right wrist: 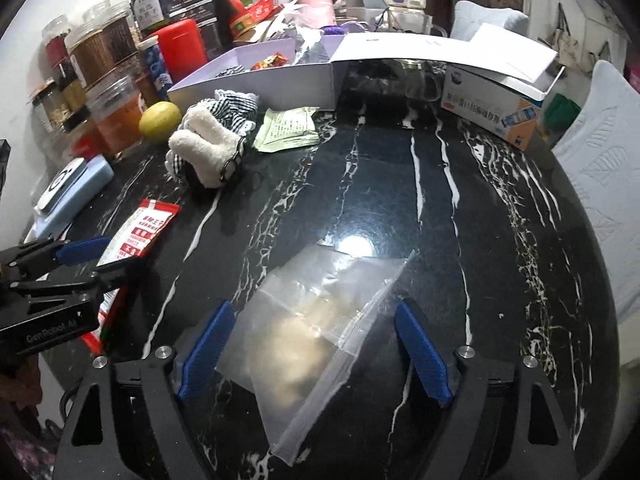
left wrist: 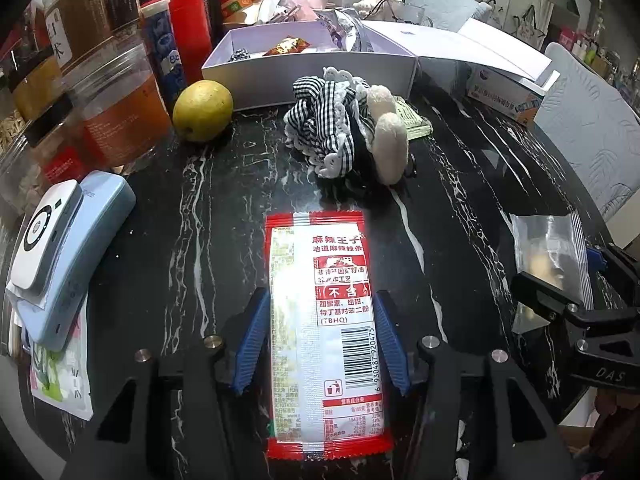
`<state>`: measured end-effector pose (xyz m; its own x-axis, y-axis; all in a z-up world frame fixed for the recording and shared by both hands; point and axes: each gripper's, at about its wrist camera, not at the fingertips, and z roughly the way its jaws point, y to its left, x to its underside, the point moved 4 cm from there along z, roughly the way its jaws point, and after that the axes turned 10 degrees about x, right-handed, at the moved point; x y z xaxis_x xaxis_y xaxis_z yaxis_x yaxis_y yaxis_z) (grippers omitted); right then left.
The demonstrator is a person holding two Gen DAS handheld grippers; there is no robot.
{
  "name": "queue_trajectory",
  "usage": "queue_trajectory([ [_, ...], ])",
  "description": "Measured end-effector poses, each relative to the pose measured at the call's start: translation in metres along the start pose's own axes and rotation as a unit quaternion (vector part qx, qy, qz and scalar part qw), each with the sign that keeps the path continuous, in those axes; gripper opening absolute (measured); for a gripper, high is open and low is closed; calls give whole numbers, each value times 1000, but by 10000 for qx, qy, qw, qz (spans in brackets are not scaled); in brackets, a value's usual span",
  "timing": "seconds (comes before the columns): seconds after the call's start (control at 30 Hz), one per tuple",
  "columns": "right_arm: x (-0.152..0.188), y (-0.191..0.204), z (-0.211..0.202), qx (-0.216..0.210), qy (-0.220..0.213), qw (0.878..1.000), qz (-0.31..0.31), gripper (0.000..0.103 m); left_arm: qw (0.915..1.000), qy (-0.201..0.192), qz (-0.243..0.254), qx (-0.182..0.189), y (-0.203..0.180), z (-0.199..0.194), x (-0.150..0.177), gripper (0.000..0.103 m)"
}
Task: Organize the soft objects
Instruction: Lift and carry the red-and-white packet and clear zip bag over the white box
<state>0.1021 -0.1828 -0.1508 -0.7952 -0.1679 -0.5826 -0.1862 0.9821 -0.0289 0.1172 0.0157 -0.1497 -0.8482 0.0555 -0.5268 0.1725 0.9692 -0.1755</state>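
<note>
A red and white snack packet (left wrist: pixel 324 320) lies flat on the black marble table (left wrist: pixel 200 216), between the blue pads of my left gripper (left wrist: pixel 322 316), which is open around it. A clear zip bag (right wrist: pixel 316 328) with pale contents lies between the pads of my open right gripper (right wrist: pixel 316 332). A checked cloth with a white plush toy (left wrist: pixel 352 128) sits beyond the packet, in front of an open white box (left wrist: pixel 312 68). In the right wrist view the plush (right wrist: pixel 208 148), the packet (right wrist: pixel 136 232) and the left gripper (right wrist: pixel 92 256) show at the left.
Jars (left wrist: pixel 116 100), a red canister (left wrist: pixel 190 32) and a yellow fruit (left wrist: pixel 203 110) stand at the back left. A blue case with a white device (left wrist: pixel 64 256) lies left. A green paper sachet (right wrist: pixel 288 130) and a carton (right wrist: pixel 500 108) lie by the box.
</note>
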Motion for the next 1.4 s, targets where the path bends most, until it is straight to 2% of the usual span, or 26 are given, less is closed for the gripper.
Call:
queue_trajectory([
  [0.03,0,0,0,-14,-13,10000,37,83,10000,3,18,2,0,0,0,51],
  [0.07,0,-2,-1,-2,-56,9999,126,67,10000,5,24,12,-1,0,0,51],
  [0.1,-1,-3,-2,50,-80,9998,160,56,10000,-1,27,32,0,-1,0,51],
  [0.13,-1,-4,-2,95,-59,9998,145,55,10000,-9,14,52,0,-1,0,51],
  [0.17,-1,-4,-2,100,-60,9998,130,51,10000,-18,1,78,0,-2,0,51],
  [0.37,1,-4,-4,-54,-90,9997,208,48,9996,-67,-46,284,0,-6,2,48],
  [0.53,5,3,-9,-839,68,9950,534,47,9990,-210,-143,379,2,-17,1,48],
  [0.67,10,12,-13,-645,23,9972,373,47,9981,-338,-190,486,2,-26,1,48],
  [0.9,15,13,-26,-684,-75,9966,449,47,9963,-541,-93,667,-5,-40,-2,48],
  [1.13,15,15,-38,-805,-193,9954,482,47,9948,-734,129,696,-9,-58,-10,48],
  [1.4,-4,24,-47,-960,-407,9940,339,47,9916,-874,286,907,-16,-67,-31,48],
])
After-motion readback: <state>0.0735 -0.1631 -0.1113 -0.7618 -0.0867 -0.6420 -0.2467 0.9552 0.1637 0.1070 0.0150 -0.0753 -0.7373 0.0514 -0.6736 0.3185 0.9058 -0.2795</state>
